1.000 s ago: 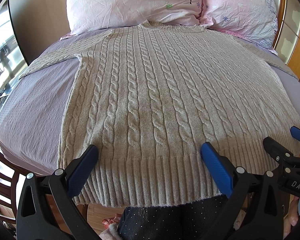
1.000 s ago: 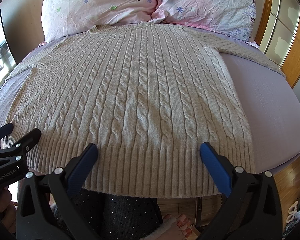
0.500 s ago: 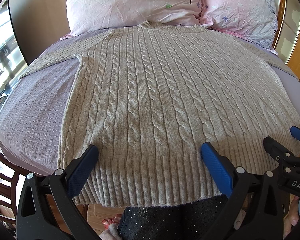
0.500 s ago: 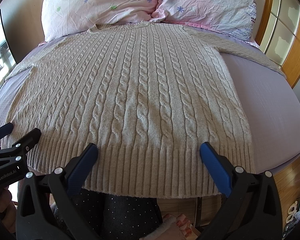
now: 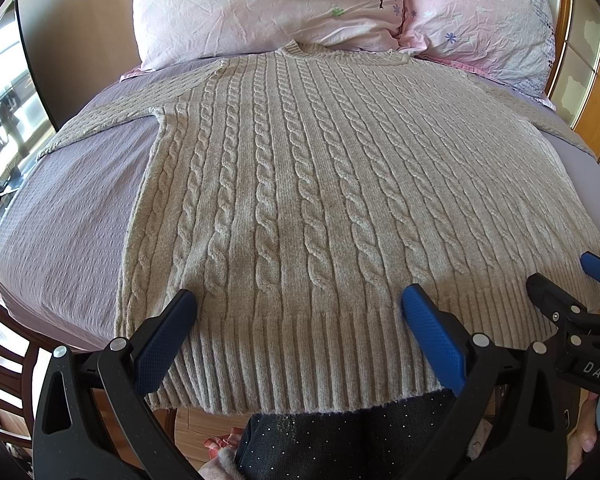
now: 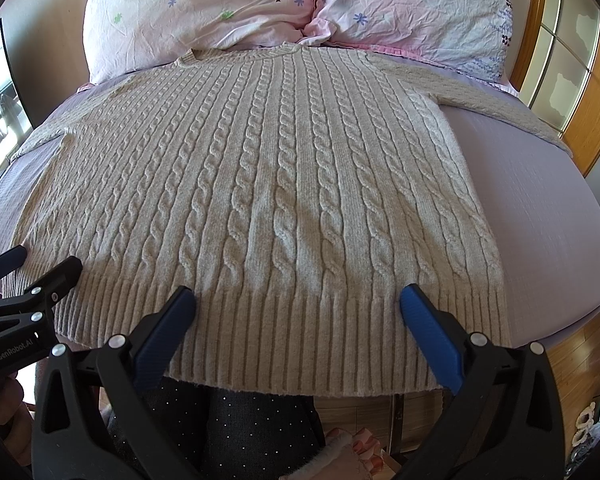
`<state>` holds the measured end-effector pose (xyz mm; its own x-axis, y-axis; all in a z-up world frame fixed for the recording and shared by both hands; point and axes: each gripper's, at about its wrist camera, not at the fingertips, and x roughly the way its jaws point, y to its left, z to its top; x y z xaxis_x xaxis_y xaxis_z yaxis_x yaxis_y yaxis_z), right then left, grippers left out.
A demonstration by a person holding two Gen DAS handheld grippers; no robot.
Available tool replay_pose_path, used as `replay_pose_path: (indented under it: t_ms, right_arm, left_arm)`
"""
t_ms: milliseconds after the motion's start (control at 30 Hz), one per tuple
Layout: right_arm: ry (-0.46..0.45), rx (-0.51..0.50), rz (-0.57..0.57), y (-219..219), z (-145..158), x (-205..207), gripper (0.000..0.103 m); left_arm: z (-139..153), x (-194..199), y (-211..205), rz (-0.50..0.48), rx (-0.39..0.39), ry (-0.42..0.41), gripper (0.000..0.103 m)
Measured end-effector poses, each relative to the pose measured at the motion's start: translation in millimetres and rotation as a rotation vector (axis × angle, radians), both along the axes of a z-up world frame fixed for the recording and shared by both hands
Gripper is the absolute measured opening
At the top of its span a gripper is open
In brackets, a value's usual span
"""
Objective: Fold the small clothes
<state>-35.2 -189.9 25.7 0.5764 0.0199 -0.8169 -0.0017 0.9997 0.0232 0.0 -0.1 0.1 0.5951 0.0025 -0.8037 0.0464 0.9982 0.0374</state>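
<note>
We judge the cable-knit sweater (image 5: 300,200) soft, thick, floppy; both claws, left gripper (image 5: 298,312) and right gripper (image 6: 298,308), gape empty; we would pinch the ribbed hem (image 6: 300,340), probably overhanging the bed (image 6: 540,200).

My left gripper (image 5: 298,300) and right gripper (image 6: 298,298) hang side by side, spread wide above the near hem of the sweater (image 5: 320,200). It lies flat on the bed (image 6: 540,208), collar toward two pillows (image 5: 260,4) at the far end, sleeves out to either side.
</note>
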Motion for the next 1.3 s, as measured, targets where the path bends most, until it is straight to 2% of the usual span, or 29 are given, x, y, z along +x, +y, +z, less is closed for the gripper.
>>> replay_pose_path:
  t_ms: [567,700,767,800,833,867,967,1000,1067,1100,1133,1267,1300]
  right_arm:
    - [-0.004,0.0,0.007,-1,1,0,0.101]
    - [-0.066,0.005,0.104,-6,0,0,0.101]
    - [-0.054,0.083,0.153,-26,6,9,0.101]
    - [-0.07,0.181,0.123,-53,15,16,0.101]
    - [-0.091,0.239,0.089,-72,24,21,0.101]
    - [-0.135,0.316,0.016,-108,36,31,0.101]
    - [-0.211,0.42,-0.19,-194,54,58,0.1]
    - [-0.231,0.442,-0.282,-232,58,73,0.093]
    - [-0.245,0.467,-0.404,-282,59,93,0.077]
    - [-0.241,0.475,-0.462,-305,56,103,0.062]
    - [-0.228,0.498,-0.544,-335,49,116,0.054]
    - [-0.183,0.531,-0.743,-408,20,154,0.049]
    - [-0.173,0.54,-0.784,-421,11,161,0.047]
  left_arm:
    - [0,0,0,0.0,0.0,-0.001,0.102]
    - [-1,-2,1,-0.006,-0.003,-0.02,0.102]
    - [-1,1,-1,-0.018,0.003,-0.015,0.102]
    - [1,0,1,-0.023,0.006,-0.006,0.102]
    - [3,0,2,-0.031,0.004,-0.003,0.102]
    - [6,1,3,-0.036,-0.005,-0.01,0.102]
    - [28,4,9,-0.043,-0.028,-0.119,0.102]
    - [33,6,11,-0.045,-0.034,-0.149,0.102]
    - [43,16,19,-0.044,-0.059,-0.203,0.102]
    - [45,21,23,-0.04,-0.077,-0.21,0.102]
    - [47,29,30,-0.037,-0.113,-0.214,0.102]
    - [44,55,73,-0.005,-0.387,-0.233,0.102]
    - [42,57,81,0.023,-0.415,-0.242,0.102]
